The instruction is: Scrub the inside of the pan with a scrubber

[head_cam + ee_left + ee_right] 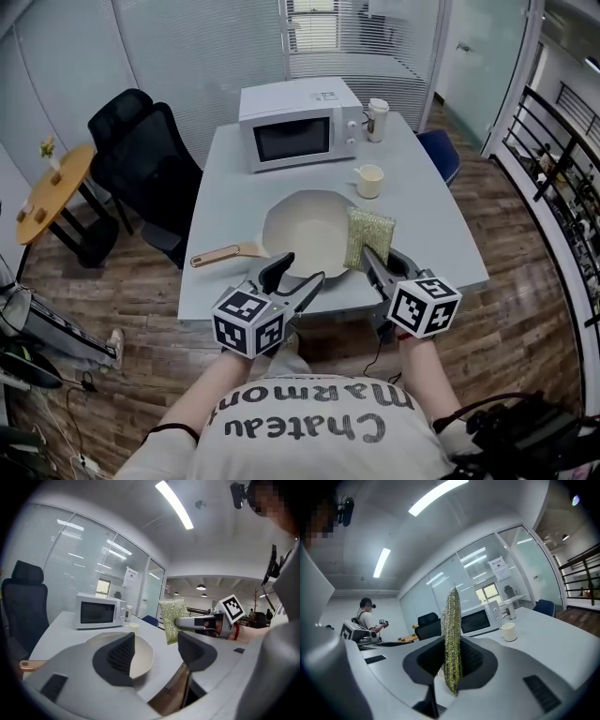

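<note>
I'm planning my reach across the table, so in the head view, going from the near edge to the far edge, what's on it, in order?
pan → mug → microwave

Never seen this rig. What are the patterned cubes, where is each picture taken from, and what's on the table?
A person holds a hand-held gripper in each hand; the cubes are parts of them. One picture looks down from a camera on the person's head; the other two come from cameras riding on each hand-held gripper, looking along its jaws. On the pale grey table stand a cream frying pan with a wooden handle, a cream mug and a white microwave. The right hand-held gripper is shut on a yellow-green glittery scrubber; the left hand-held gripper is open and empty, by the pan's near rim.
</note>
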Demonstrator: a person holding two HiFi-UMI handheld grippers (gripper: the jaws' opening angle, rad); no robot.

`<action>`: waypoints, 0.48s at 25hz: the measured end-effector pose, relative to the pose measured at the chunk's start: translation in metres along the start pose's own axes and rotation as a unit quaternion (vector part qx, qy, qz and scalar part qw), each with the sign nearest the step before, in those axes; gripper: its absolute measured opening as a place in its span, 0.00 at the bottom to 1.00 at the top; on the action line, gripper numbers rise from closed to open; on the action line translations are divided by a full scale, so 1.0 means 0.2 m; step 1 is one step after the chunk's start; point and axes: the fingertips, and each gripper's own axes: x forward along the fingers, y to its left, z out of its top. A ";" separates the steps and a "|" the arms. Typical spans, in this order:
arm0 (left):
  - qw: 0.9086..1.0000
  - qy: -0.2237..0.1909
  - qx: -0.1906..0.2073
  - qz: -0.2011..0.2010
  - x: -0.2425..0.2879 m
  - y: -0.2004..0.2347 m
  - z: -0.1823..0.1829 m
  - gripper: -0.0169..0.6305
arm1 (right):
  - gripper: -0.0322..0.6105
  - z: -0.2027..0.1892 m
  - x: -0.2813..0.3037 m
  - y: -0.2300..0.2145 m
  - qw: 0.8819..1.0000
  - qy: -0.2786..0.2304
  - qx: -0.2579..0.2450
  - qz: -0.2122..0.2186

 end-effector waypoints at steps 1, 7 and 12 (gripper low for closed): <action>1.000 -0.002 -0.002 -0.001 0.00 -0.01 0.01 0.49 | 0.14 -0.01 -0.01 0.00 1.000 0.002 0.002 -0.001; 1.000 -0.011 -0.004 -0.015 -0.01 -0.07 0.03 0.44 | 0.14 -0.03 -0.05 -0.05 1.000 0.012 -0.006 -0.024; 1.000 -0.011 -0.008 -0.012 -0.02 -0.08 0.00 0.44 | 0.14 -0.08 -0.08 -0.05 0.999 0.025 -0.014 -0.035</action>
